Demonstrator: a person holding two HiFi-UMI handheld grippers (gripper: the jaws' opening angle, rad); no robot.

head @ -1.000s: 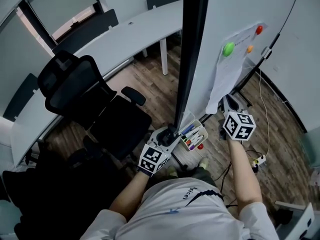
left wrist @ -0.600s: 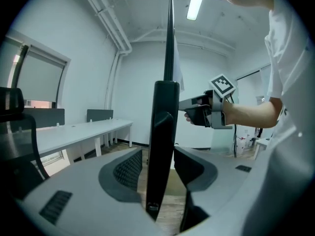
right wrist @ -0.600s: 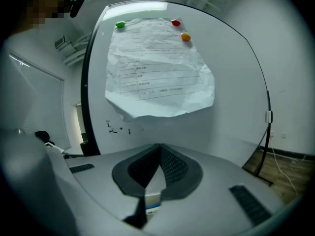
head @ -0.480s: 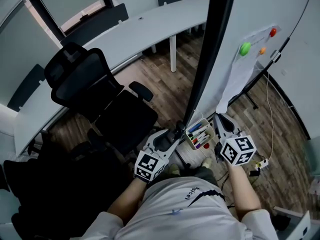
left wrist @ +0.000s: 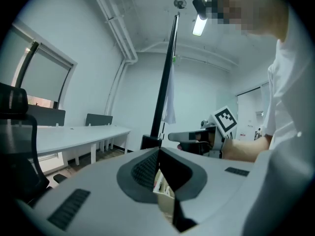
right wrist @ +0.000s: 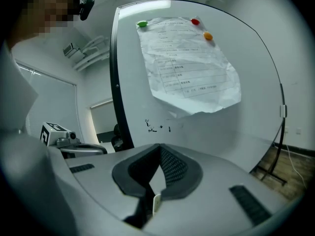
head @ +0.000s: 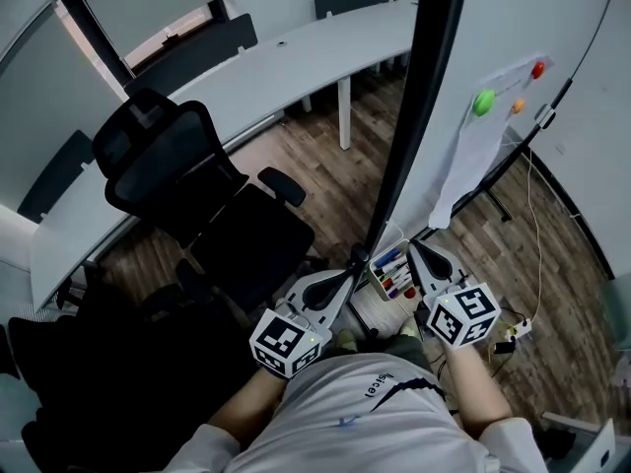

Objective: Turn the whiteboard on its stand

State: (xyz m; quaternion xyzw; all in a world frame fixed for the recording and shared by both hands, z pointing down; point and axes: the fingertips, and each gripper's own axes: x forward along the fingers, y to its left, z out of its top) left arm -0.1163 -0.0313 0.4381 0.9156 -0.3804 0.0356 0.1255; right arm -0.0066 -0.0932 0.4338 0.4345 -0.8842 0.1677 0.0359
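The whiteboard (head: 513, 28) stands edge-on in the head view, its black frame edge (head: 419, 97) running down to a marker tray (head: 392, 269). A crumpled paper (head: 473, 156) hangs on it under a green magnet (head: 483, 101) and a red magnet (head: 537, 69). My left gripper (head: 357, 261) is shut just left of the frame's bottom corner, with nothing seen between its jaws (left wrist: 158, 150). My right gripper (head: 414, 249) sits right of the tray, facing the board face (right wrist: 197, 122), its jaws together (right wrist: 160, 146) and empty.
A black office chair (head: 187, 175) stands close on the left, with a long curved white desk (head: 276, 67) behind it. The stand's leg (head: 498, 205) and a cable with a power strip (head: 518, 328) lie on the wood floor at the right.
The left gripper's jaws have closed. Both grippers have drawn back and lower toward the person, the right one coming down from the paper's lower edge to beside the tray.
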